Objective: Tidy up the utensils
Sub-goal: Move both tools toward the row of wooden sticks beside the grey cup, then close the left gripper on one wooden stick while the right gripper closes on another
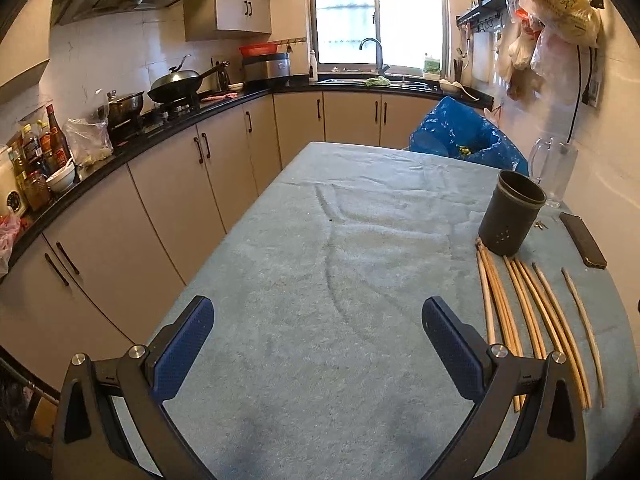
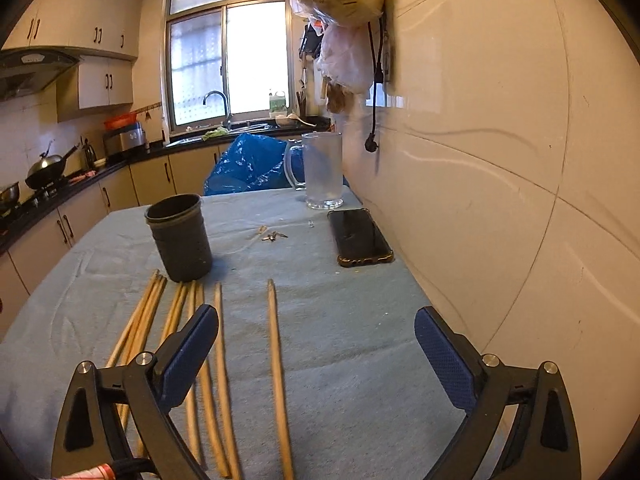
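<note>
Several wooden chopsticks (image 2: 218,352) lie side by side on the blue-grey tablecloth (image 2: 360,320), pointing toward a dark cylindrical utensil holder (image 2: 180,238) that stands upright and looks empty. One chopstick (image 2: 276,360) lies apart, to the right of the rest. My right gripper (image 2: 316,340) is open above the cloth, and that lone chopstick runs between its fingers. In the left wrist view the chopsticks (image 1: 532,320) and the holder (image 1: 512,212) sit at the right. My left gripper (image 1: 318,336) hovers open over bare cloth, left of the chopsticks.
A black phone (image 2: 360,236), small keys (image 2: 274,235) and a clear glass pitcher (image 2: 322,168) sit beyond the holder near the tiled wall (image 2: 500,160). A blue bag (image 1: 460,132) stands behind the table's far edge. Kitchen counter (image 1: 120,148) with pots and bottles runs along the left.
</note>
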Demonstrator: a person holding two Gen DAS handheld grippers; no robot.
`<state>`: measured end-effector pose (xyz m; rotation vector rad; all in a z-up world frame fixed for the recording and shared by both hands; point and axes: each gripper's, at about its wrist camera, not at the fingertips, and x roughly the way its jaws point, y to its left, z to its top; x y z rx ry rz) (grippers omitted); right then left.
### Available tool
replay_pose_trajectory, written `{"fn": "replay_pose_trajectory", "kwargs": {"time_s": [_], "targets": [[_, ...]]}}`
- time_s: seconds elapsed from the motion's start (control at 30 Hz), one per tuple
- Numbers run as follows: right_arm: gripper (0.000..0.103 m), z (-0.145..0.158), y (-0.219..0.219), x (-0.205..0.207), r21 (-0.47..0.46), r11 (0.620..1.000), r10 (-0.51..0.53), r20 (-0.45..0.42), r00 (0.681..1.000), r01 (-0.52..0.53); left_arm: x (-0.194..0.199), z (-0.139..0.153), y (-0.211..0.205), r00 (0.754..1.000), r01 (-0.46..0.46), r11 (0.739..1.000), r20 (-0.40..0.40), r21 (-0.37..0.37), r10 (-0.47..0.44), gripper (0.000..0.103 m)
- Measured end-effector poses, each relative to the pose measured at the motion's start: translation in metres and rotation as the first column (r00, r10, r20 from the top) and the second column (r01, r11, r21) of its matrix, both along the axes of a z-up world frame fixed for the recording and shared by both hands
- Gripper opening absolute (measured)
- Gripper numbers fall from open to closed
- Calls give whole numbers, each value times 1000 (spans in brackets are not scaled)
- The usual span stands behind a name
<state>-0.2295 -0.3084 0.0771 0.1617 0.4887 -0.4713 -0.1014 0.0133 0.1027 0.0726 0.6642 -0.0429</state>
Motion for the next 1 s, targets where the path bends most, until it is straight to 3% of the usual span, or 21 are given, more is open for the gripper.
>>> {"fn": "replay_pose_trajectory", "kwargs": {"time_s": [0.27, 0.47, 0.57, 0.73, 0.8, 0.87, 1.0], "targets": [[101, 2, 10, -13, -24, 1000, -1, 37, 999, 2, -9, -1, 0, 999, -3, 999, 39, 51, 1, 103], [101, -6, 3, -6, 46, 998, 38, -15, 999, -37, -7, -1, -7, 990, 136, 990, -35, 21, -135, 103], [94, -11, -7, 4, 90, 994, 62, -59, 996, -56, -2, 0, -21, 980, 193, 981, -46, 29, -192, 103], [82, -27, -26, 30, 212, 973, 124, -141, 982, -93, 19, -13, -58, 945, 310, 951, -112, -3, -308, 102], [78, -36, -33, 41, 257, 961, 147, -176, 973, -99, 26, -24, -72, 931, 338, 941, -144, -16, -337, 95], [77, -43, -35, 45, 281, 954, 164, -194, 967, -105, 31, -37, -85, 908, 369, 929, -197, -43, -370, 81], [77, -54, -31, 47, 291, 949, 187, -205, 961, -122, 34, -64, -107, 864, 414, 905, -272, -95, -424, 71]]}}
